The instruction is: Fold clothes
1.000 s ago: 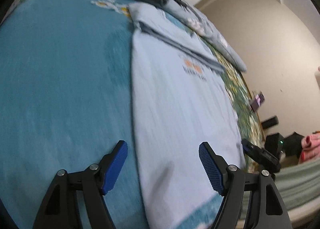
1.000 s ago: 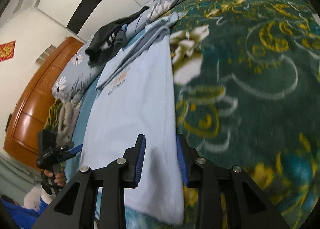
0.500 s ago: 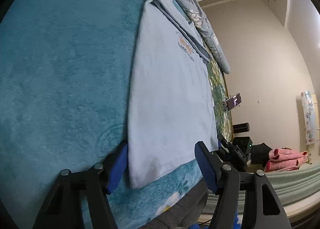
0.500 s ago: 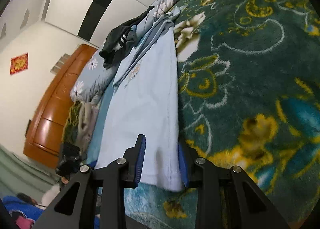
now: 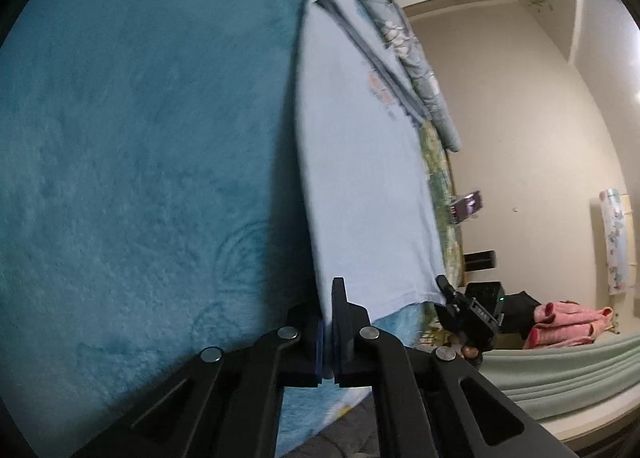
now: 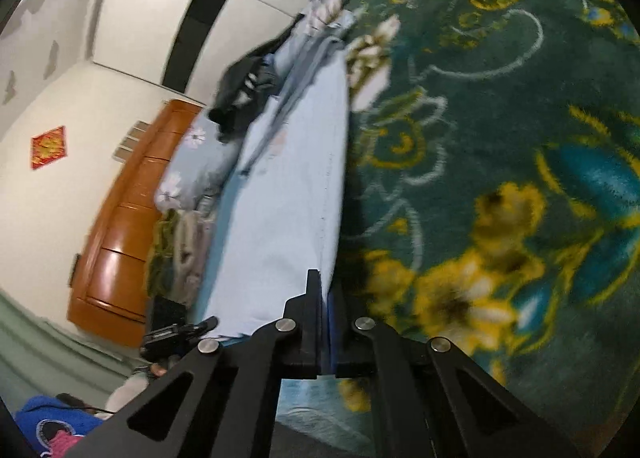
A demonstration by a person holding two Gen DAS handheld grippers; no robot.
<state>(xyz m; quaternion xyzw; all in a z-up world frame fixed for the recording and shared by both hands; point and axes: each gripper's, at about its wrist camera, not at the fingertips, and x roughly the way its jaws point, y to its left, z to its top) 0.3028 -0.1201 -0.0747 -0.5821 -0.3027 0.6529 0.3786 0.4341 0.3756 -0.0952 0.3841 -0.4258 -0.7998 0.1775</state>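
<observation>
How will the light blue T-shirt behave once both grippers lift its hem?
Probably floppy: the light blue T-shirt is thin and lies flat on the blanket. Likely light. Pinched at both hem corners by the left gripper and right gripper, it should sag between them.

I was working in a home bedroom. A plush floral blanket covered a bed, with a flowered pillow at ten o'clock from it, against a glossy wooden headboard. A red paper decoration hung on the cream wall at nine o'clock, and a wardrobe's pale doors stood at eleven.
</observation>
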